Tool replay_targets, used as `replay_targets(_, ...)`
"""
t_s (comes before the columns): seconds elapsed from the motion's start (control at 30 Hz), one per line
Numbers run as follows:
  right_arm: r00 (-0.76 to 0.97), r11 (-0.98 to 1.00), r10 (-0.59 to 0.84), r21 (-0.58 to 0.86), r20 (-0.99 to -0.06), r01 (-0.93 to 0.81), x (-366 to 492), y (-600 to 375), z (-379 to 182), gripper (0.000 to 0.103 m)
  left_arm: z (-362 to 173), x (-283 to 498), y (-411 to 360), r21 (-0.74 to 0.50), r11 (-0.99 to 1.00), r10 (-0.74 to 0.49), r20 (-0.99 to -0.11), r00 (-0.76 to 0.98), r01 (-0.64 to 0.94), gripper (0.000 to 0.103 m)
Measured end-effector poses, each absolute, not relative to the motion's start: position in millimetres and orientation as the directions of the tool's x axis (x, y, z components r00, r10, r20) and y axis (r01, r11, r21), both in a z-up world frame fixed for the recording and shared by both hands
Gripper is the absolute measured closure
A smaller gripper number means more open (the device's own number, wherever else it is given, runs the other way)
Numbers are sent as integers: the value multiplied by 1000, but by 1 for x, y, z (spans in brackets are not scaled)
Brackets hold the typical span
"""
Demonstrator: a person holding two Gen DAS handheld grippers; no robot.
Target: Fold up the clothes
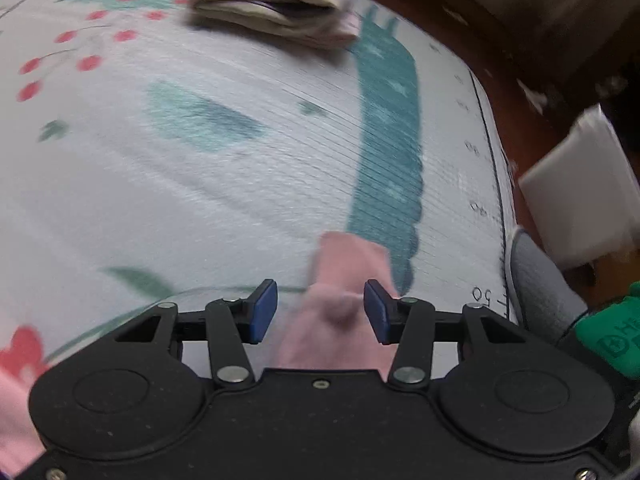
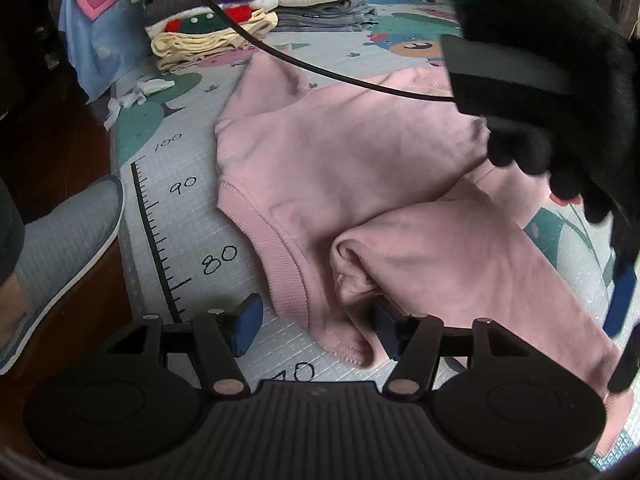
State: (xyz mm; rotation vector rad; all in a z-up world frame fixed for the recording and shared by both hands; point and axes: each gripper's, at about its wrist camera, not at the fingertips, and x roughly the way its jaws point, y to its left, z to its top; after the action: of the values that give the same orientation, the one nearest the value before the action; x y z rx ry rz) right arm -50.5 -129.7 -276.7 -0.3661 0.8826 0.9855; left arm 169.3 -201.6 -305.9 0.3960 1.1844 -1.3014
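Observation:
A pink sweatshirt (image 2: pixel 340 152) lies spread on the patterned play mat (image 2: pixel 192 240), one sleeve (image 2: pixel 460 248) folded across its body. My right gripper (image 2: pixel 316 326) is open low over the mat, its jaws on either side of the ribbed hem corner (image 2: pixel 344 344), not closed on it. My left gripper (image 1: pixel 320 312) is open, with a pink sleeve end (image 1: pixel 344 280) lying between its blue pads, which stand apart from the cloth. The left gripper's body also shows in the right wrist view (image 2: pixel 540 92), held by a black-gloved hand over the sweatshirt's right side.
Stacks of folded clothes (image 2: pixel 208 12) stand at the mat's far end. A folded purple and beige pile (image 1: pixel 272 4) lies ahead of the left gripper. A grey slipper (image 2: pixel 60 240) stands at the mat's left edge on dark wooden floor. A black cable (image 2: pixel 320 68) crosses above the sweatshirt.

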Motion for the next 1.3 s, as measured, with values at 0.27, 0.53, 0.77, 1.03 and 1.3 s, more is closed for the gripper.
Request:
replay_targets(0.27, 273, 551, 575, 117, -771, -826, -51, -138, -274, 42, -278, 175, -185, -356, 294, -606, -787, -115, 887, 93)
replay_targets(0.53, 289, 588, 576, 143, -765, -796, -44, -141, -276, 43, -225, 194, -42, -480, 494, -801, -575, 166, 725, 93)
replay_targets(0.77, 275, 599, 588, 180, -761, -781, -37, -138, -280, 41, -236, 217, 39, -589, 606, -794, -493, 356, 535, 93)
replay_targets(1.03, 254, 664, 642, 358, -724, -657, -21, -161, -284, 42, -266, 228, 59, -606, 665, -745, -496, 446, 436, 93)
replay_targets(1.3, 375, 397, 488, -182, -789, -900, -83, -116, -285, 43, -290, 236, 51, -581, 702, -712, -560, 423, 412, 93)
